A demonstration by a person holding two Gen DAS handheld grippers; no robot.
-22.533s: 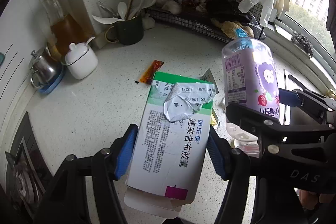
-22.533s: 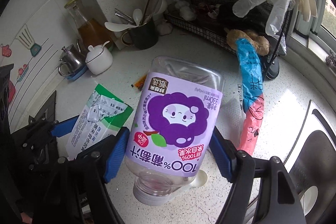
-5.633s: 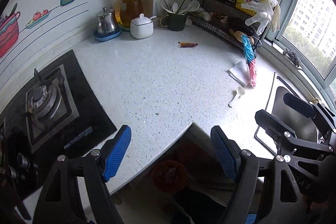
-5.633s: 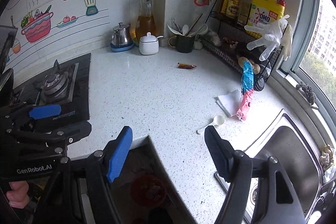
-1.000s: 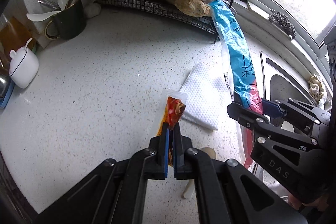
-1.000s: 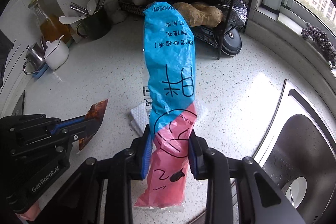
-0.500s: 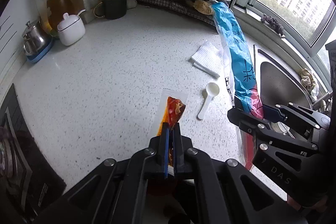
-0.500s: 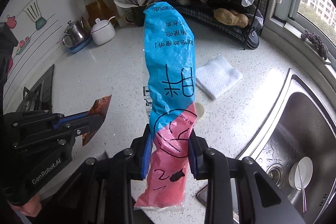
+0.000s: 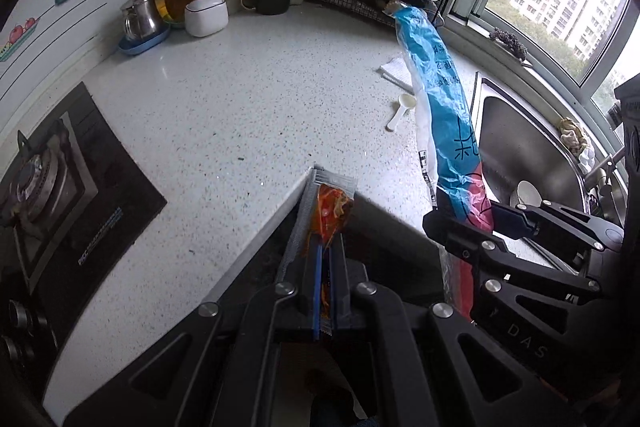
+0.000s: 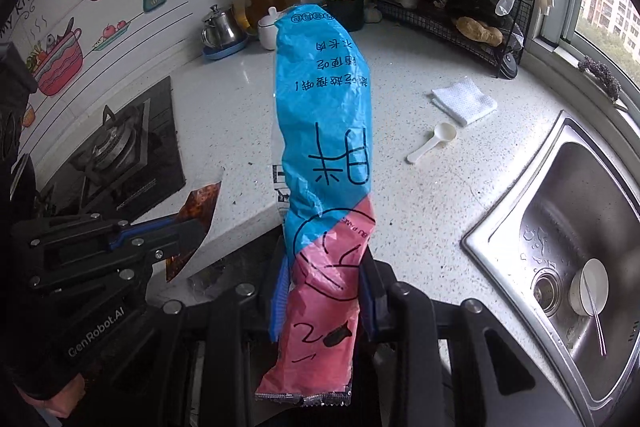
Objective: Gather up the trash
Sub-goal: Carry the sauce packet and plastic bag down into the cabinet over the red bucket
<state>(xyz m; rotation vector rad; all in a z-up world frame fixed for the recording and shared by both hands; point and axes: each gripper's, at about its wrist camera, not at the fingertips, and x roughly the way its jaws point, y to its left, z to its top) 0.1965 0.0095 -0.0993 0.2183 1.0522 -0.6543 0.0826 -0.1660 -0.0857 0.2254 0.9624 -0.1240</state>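
My left gripper (image 9: 326, 247) is shut on a small orange sauce sachet (image 9: 330, 209), which sticks up from the closed jaws over the counter's inner corner. In the right wrist view that same sachet (image 10: 196, 211) pokes from the left gripper (image 10: 192, 227) at lower left. My right gripper (image 10: 324, 267) is shut on a long blue and pink snack wrapper (image 10: 324, 131) that stands tall between the jaws. The wrapper (image 9: 444, 107) also shows in the left wrist view, held by the right gripper (image 9: 460, 223). Both grippers hang beyond the counter's front edge.
On the speckled counter (image 9: 240, 99) lie a white plastic scoop (image 10: 434, 141) and a folded white cloth (image 10: 464, 99). A steel sink (image 10: 568, 227) with a cup sits at right, a gas hob (image 10: 116, 151) at left. Kettle, jars and a wire rack line the back wall.
Both grippers have drawn back from the counter towards its front corner, each keeping its wrapper. The counter items look smaller and farther, and the hob and sink have come into view.
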